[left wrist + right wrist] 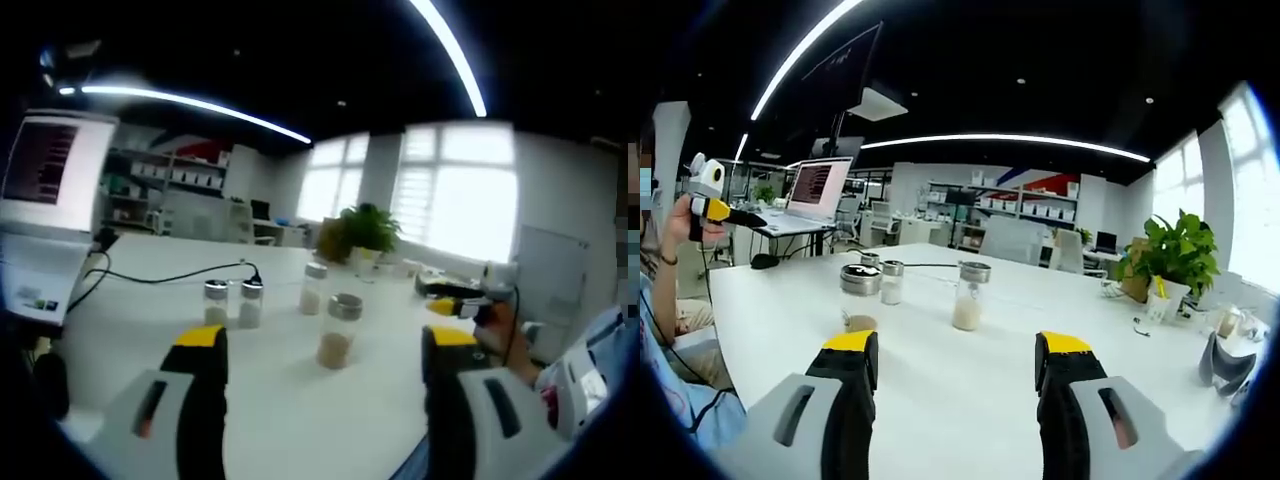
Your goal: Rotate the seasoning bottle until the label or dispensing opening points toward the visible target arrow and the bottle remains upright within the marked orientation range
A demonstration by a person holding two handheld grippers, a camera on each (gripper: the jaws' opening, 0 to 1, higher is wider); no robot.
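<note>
White tabletop (300, 400) carries four seasoning bottles, and no target arrow or marked range is legible in either view. In the left gripper view the nearest bottle (340, 332), steel-capped with brown contents, stands upright between and beyond our left gripper (325, 350), whose yellow-tipped jaws are spread wide with nothing in them. The right gripper (958, 352) is likewise spread and empty, well short of the bottles.

We judge the step in hand to be the approach. To do it well, we would bring one gripper in level, close on the bottle's glass body below the cap, and turn it about its own upright axis without lifting or tipping it. We should first find the arrow, since we cannot tell which way the opening faces.

The right gripper view shows a white-filled bottle (968, 296) ahead, a wide-capped one (859, 295) to its left, a laptop (816, 192), and a hand holding another gripper (710, 195). The left gripper view adds a potted plant (366, 226), bright windows (455, 190) and a black cable (170, 275) across the tabletop.
</note>
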